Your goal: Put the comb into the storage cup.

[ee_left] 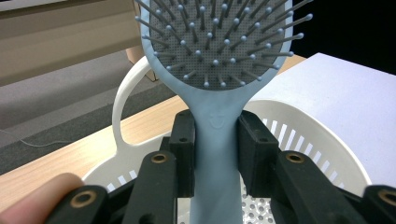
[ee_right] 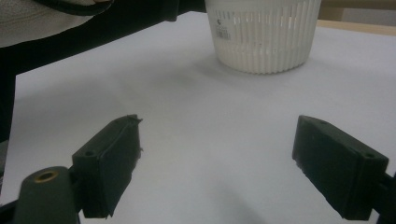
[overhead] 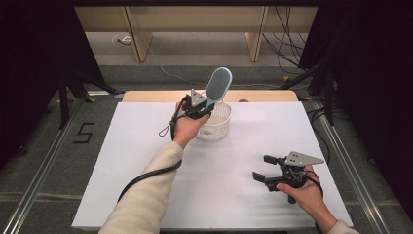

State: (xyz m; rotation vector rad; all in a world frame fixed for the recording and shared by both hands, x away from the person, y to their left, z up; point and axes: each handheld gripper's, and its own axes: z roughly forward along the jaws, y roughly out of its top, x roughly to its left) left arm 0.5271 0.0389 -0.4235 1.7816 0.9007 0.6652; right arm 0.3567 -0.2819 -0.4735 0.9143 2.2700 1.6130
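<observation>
A light blue hairbrush (overhead: 218,84) with grey bristles is held upright over a white slotted basket (overhead: 217,126) near the table's far middle. My left gripper (overhead: 200,108) is shut on the hairbrush's handle (ee_left: 216,154), both black pads pressing its sides, with the basket (ee_left: 299,135) directly below and behind. The brush head (ee_left: 219,37) points up and away from me. My right gripper (overhead: 265,168) rests low over the table at the near right, jaws wide open with nothing between them; its fingers (ee_right: 108,163) frame bare white surface, and the basket (ee_right: 261,35) stands farther off.
The white table top (overhead: 146,161) ends in a wooden strip (overhead: 263,95) at the far edge. Beyond it are grey floor, wooden furniture legs (overhead: 139,34) and cables. Black stands flank both sides. A black cable (overhead: 146,175) trails along the left sleeve.
</observation>
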